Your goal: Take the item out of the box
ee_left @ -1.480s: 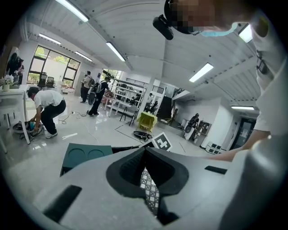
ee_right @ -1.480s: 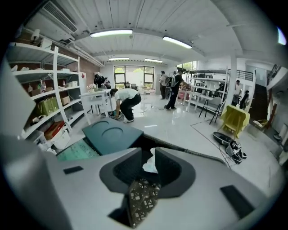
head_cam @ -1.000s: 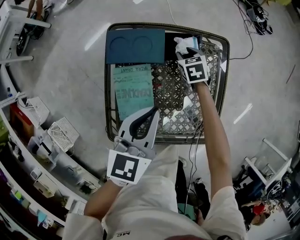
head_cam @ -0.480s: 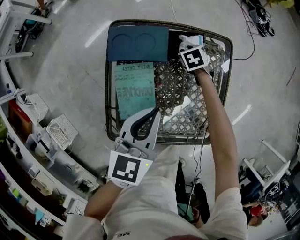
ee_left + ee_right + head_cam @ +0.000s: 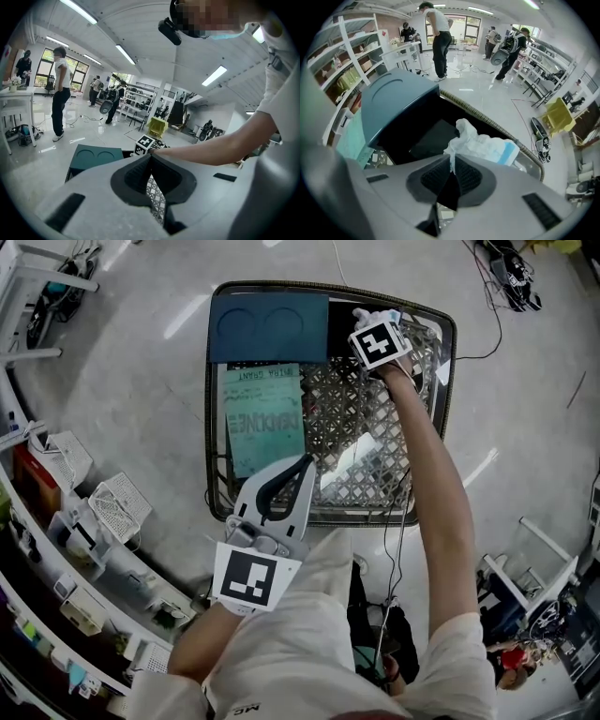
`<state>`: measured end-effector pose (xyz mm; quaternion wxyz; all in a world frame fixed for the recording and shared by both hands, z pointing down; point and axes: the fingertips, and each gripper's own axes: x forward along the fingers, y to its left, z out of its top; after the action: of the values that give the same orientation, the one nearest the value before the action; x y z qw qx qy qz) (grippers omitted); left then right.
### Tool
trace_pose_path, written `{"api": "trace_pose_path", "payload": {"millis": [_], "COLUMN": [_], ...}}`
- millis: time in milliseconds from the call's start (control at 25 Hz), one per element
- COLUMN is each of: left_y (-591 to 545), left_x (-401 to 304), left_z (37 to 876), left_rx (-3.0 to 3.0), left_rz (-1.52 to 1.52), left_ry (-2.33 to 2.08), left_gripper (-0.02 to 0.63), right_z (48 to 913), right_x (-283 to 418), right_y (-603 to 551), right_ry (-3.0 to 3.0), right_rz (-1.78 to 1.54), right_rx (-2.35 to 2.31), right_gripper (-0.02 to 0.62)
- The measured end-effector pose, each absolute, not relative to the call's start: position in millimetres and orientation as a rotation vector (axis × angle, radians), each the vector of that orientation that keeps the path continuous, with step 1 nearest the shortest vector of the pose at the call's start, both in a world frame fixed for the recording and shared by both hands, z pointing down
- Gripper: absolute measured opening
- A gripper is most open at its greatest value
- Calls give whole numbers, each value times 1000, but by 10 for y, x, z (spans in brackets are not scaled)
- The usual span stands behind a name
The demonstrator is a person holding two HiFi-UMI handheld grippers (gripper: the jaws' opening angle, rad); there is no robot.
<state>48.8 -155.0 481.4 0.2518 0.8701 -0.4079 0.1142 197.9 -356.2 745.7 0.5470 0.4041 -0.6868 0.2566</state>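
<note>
the left gripper [image 5: 150, 157] has its jaws closed tip to tip with nothing between them, and the gap below the tips shows the woven lattice of the basket [image 5: 156, 200]. a dark teal tray [image 5: 93, 157] with two round recesses sits over the basket's far left corner. just to its right a marker cube [image 5: 145, 144] stands at the end of a bare forearm [image 5: 211, 151] that reaches in from the right.

A large open lab or workshop hall: polished grey floor [image 5: 131, 381], white shelving racks [image 5: 347, 63], ceiling strip lights [image 5: 125, 52], loose cables [image 5: 511, 282], people [image 5: 440, 37] standing.
</note>
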Motion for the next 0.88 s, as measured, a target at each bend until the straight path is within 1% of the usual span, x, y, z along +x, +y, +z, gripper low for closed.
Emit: {"api": "trace_pose_path", "payload": {"millis": [280, 400, 560, 880], "left_y": [-1476, -1451, -1392, -1194], "left_x": [522, 513, 475, 417], "left_z": [4702, 4599, 4474, 4250], "left_rx": [2389, 2406, 2427, 2468], "left_rz": [287, 271, 268, 243], "left_ry": [-1103, -1107, -1105, -1092], "left_gripper": [25, 25, 25, 25], "right_z": [7181, 7005, 6682, 5958], "right_x": [2061, 1983, 1803, 1516], "right_y": [-3492, -3406, -3377, -2923], "right_ry": [-1672, -1723, -1816, -1914], "right_rz": [568, 572, 485, 430], "right_rx": [1072, 1124, 1163, 1222], "right_gripper": [48, 46, 46, 46]}}
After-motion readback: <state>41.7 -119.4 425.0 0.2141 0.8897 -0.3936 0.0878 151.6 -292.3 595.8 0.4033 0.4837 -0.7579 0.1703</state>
